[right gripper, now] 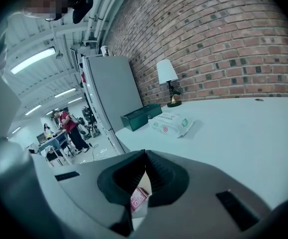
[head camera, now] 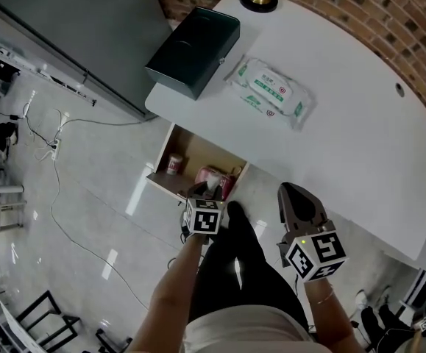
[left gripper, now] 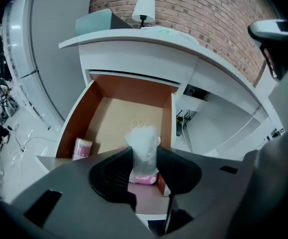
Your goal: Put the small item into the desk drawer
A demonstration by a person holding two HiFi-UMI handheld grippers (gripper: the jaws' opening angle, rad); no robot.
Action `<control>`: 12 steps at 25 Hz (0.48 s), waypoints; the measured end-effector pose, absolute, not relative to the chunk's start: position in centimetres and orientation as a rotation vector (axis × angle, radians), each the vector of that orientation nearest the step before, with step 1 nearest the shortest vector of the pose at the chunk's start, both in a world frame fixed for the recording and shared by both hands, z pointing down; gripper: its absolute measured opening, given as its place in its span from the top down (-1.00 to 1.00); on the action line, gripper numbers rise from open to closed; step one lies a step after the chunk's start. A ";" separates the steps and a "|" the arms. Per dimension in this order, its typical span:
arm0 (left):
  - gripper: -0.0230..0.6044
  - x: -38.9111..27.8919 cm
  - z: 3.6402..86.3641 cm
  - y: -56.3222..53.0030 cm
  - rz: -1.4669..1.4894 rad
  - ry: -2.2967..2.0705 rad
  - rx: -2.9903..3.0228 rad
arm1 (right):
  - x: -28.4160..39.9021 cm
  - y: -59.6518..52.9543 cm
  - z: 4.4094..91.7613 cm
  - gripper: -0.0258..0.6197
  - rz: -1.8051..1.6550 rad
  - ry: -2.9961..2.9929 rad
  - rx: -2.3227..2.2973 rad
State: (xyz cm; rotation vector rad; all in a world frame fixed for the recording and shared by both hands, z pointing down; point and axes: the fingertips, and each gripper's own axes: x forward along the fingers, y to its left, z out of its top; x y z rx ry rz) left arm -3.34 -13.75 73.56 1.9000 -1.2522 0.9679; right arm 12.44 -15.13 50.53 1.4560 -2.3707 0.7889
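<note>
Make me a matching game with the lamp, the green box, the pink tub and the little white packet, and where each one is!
Things:
1. lamp
2. green box
3. pink tub
4. little white packet

Places:
A. standing inside the open drawer
B. held between the jaws of the left gripper
C. at the far end of the desk, by the brick wall
D. on the desk's edge, beside the wipes pack

Pairs: 1-C, 2-D, 3-A, 4-B
</note>
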 end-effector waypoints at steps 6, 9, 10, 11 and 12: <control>0.39 -2.7 76.9 -13.2 1.023 -1.207 1.867 | 12.8 -14.4 51.9 0.89 0.803 -2.351 1.445; 0.39 -2.4 78.1 -13.1 1.060 -1.180 1.860 | 12.6 -13.9 52.5 0.89 0.806 -2.346 1.429; 0.39 -2.3 78.5 -13.1 1.079 -1.173 1.857 | 12.6 -13.8 52.6 0.89 0.810 -2.344 1.427; 0.39 -2.3 78.8 -13.1 1.103 -1.167 1.853 | 12.6 -13.6 52.8 0.89 0.816 -2.342 1.426; 0.39 -2.3 79.0 -13.1 1.129 -1.165 1.847 | 12.6 -13.5 53.0 0.89 0.821 -2.340 1.425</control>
